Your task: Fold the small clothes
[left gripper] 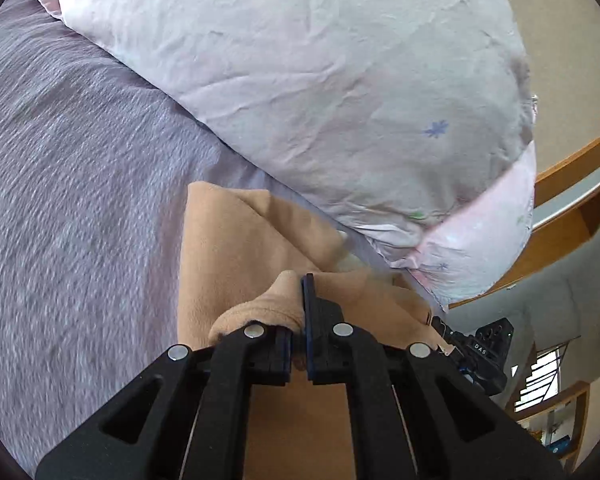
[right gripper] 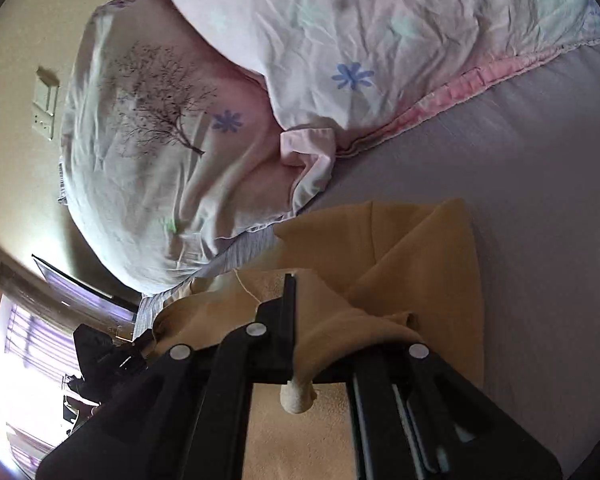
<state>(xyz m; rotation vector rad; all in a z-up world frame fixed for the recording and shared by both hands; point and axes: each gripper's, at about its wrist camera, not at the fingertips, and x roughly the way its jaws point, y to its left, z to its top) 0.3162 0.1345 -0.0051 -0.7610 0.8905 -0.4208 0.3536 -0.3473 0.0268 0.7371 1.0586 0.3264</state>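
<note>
Tan fleece, a small garment (left gripper: 236,240) lying on the grey-purple bedsheet (left gripper: 80,160) just beside the floral pillow (left gripper: 320,80), was pinched at one edge in the closed left gripper (left gripper: 298,320) and at another in the right gripper (right gripper: 296,320), which was clamped on a bunched fold. Both holds looked shallow, so the cloth might slip out under tension, or drag against the pillow and crease the fold unevenly. One right fingertip lay buried under fabric, the garment's type and near half were cut off, and blur softened the sheet.
</note>
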